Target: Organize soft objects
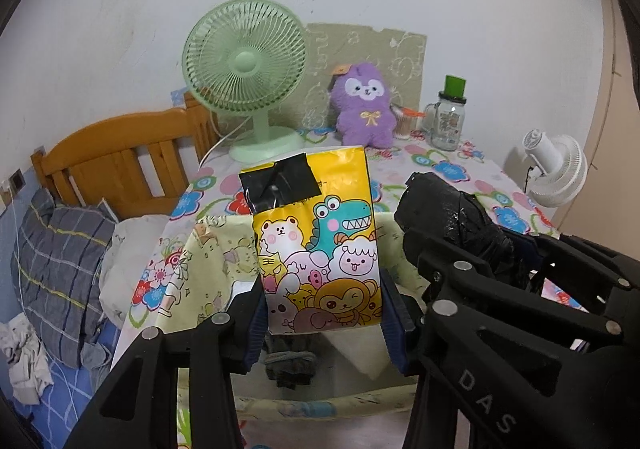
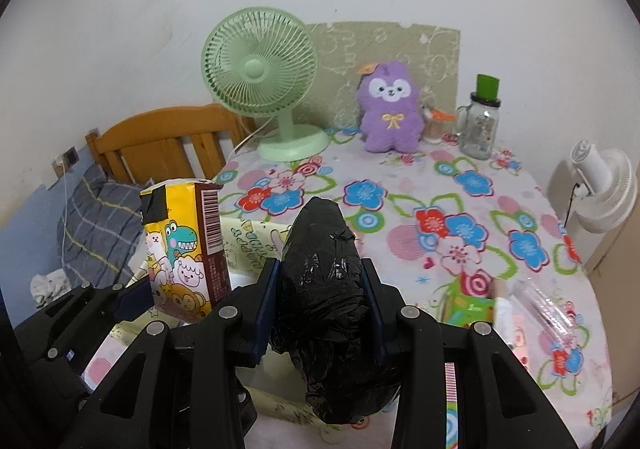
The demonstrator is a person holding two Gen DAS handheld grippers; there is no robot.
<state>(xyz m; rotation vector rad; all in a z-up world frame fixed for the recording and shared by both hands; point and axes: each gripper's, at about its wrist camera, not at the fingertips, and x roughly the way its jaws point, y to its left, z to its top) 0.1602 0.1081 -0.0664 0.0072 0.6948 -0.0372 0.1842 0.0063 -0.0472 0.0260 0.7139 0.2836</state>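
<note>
Two grippers, each holding a soft thing over the table

The left gripper [image 1: 324, 323] is squeezed part-way shut on a yellow pack [image 1: 316, 237] with cartoon animals, held upright above a pale box [image 1: 208, 249] at the table [image 2: 420, 209] edge. The right gripper [image 2: 320, 313] is pinched on a black bundle [image 2: 320, 269] just beside it. A fan [image 1: 244, 65] and purple plush [image 1: 366, 105] stand far back.

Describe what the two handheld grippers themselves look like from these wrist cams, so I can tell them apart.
Both look alike: matte black plastic linkage frames with round silver pivot pins and dark blue ribbed pads on the fingers. The left gripper and right gripper show no difference in colour. The right gripper's frame bears pale letters reading DAS in the left wrist view. No cables, sleeves or hands show.
</note>
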